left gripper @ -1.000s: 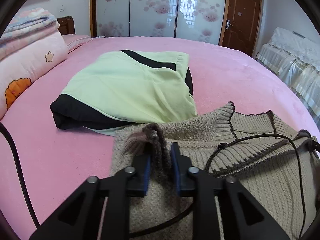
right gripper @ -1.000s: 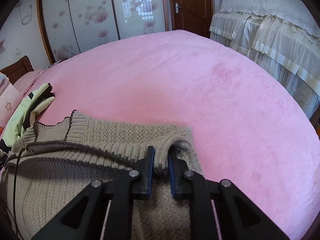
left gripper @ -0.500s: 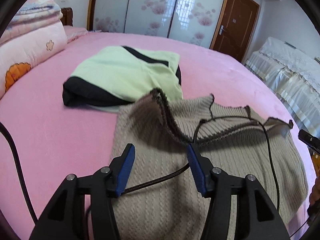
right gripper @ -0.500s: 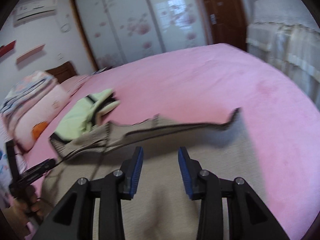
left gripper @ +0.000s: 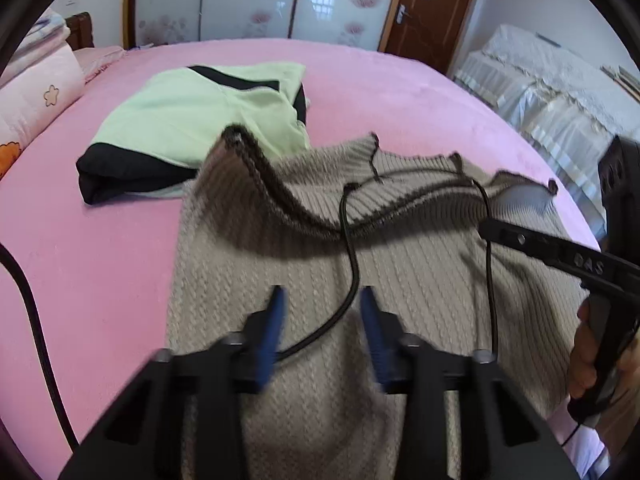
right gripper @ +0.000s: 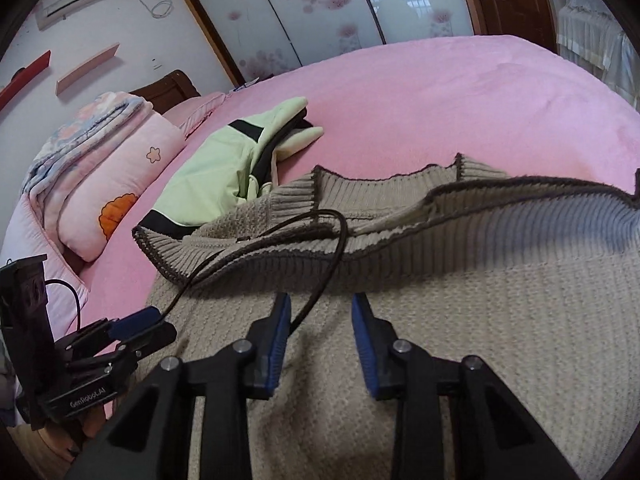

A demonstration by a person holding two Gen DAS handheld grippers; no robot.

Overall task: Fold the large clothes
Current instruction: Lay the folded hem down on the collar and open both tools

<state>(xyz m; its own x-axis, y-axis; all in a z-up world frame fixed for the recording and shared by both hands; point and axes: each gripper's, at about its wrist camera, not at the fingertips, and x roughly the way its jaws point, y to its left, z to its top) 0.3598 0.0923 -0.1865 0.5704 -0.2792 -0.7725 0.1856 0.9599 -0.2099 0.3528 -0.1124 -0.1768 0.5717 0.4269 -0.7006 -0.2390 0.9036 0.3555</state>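
Now released | left claw (left gripper: 322, 332) and right claw (right gripper: 320, 336) just narrowing, parted, empty | sweater (left gripper: 400, 280) hem dropped

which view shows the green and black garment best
The left wrist view: the green and black garment lies nearly whole and flat-on on the pink bed. The right wrist view shows it side-on and bunched, its near end hidden behind the beige sweater.
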